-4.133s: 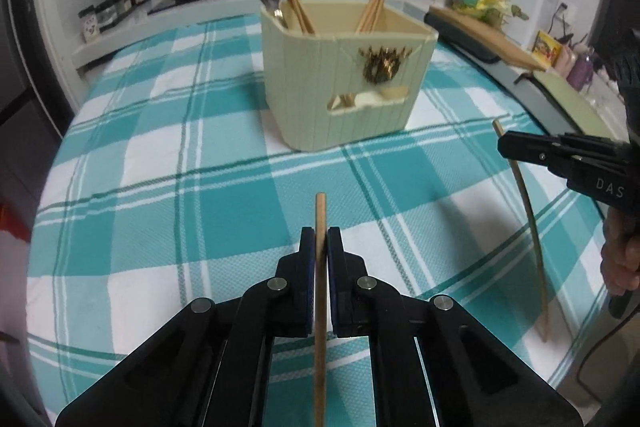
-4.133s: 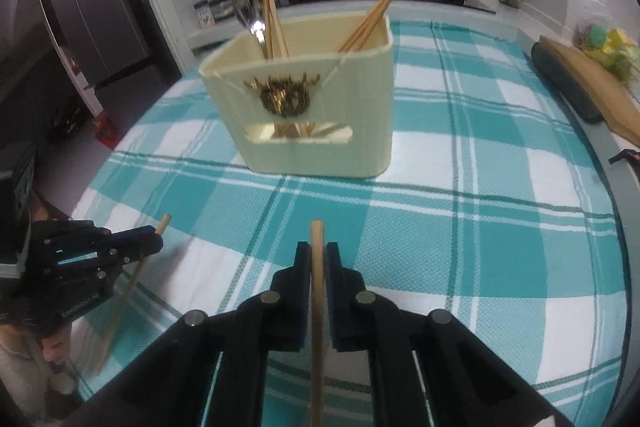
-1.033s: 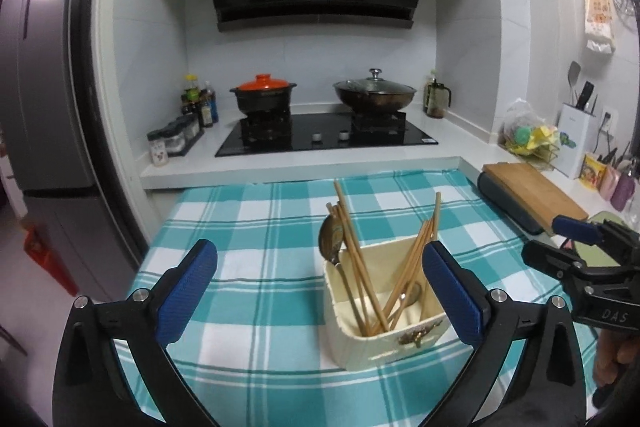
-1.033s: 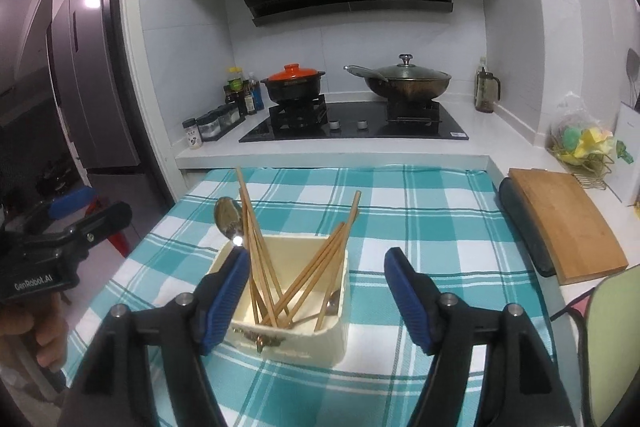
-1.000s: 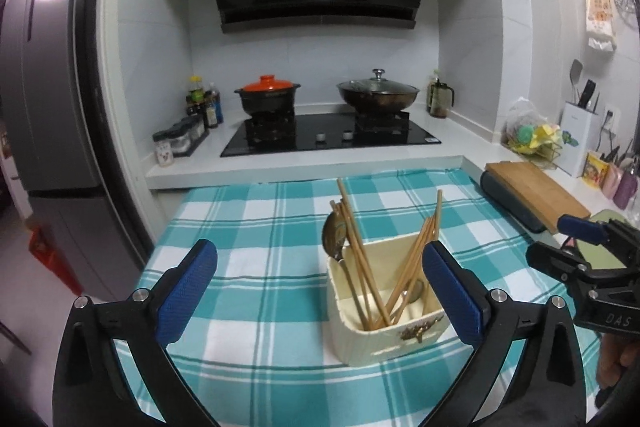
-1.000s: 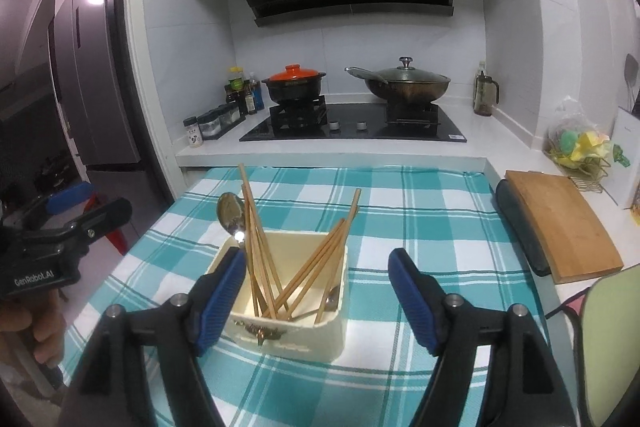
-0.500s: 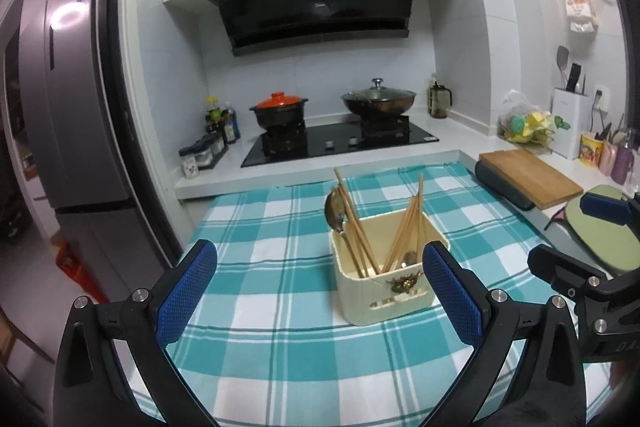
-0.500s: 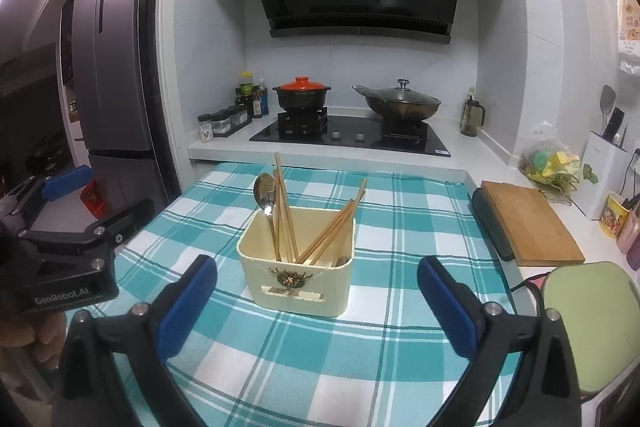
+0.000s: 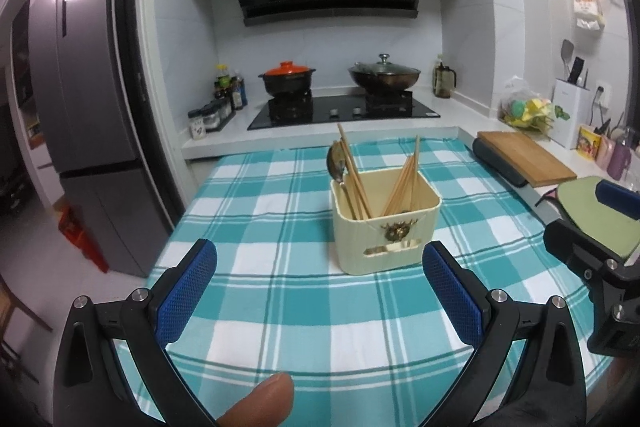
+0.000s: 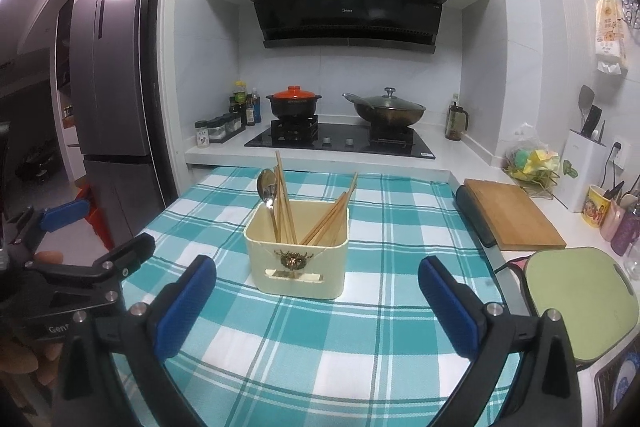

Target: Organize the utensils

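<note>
Checked worktop (image 10: 320,347) holds the utensil box (image 10: 298,259); both grippers' fingers (image 9: 188,291) (image 10: 448,307) gape empty, so tall chopsticks (image 10: 286,203) could tip if bumped.

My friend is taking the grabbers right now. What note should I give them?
Left gripper: jaws wide open, empty.
Right gripper: jaws have just been opening, now wide, nothing between them.
Both hang apart from the cream utensil holder on the checked tablecloth.
Done: wooden chopsticks and a metal spoon stand in the holder.
Left: no loose utensils show on the cloth; check outside the views.
</note>
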`<state>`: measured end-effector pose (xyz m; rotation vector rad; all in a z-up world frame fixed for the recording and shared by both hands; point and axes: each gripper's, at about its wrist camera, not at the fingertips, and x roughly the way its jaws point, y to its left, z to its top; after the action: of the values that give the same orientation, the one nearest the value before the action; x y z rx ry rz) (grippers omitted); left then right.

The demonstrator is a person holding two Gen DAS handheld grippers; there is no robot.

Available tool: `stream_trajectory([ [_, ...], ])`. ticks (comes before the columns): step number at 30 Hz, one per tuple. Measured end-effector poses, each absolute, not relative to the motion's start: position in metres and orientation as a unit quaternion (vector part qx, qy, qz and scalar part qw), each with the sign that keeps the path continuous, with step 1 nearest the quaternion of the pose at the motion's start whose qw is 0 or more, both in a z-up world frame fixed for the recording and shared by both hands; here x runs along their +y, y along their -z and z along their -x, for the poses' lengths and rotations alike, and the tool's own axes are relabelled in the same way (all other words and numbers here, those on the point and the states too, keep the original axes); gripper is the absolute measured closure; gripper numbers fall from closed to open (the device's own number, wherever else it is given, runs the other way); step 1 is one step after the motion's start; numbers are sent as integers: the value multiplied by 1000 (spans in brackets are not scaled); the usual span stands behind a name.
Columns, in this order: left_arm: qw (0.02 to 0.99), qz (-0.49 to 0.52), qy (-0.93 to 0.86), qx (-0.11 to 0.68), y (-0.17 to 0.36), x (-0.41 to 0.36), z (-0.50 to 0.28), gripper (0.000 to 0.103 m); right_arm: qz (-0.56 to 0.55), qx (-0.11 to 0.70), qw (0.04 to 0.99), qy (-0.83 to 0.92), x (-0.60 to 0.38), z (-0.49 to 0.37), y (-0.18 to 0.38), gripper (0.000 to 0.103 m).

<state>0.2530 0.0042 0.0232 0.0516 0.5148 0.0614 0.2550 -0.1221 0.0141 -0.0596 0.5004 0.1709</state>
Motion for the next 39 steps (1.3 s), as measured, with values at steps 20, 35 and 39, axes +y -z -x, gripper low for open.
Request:
stream_trajectory([
  [20,960,-9,-48,275,-30,16,-215,0,49,264,960,-74,-106,-213,-25,0],
  [35,961,-14,-46,272,-33,14,-213,0,50,272,958,-75,-104,-213,-27,0],
  [39,961,-14,-46,272,-34,15,-214,0,50,273,958,-74,-104,-213,-27,0],
])
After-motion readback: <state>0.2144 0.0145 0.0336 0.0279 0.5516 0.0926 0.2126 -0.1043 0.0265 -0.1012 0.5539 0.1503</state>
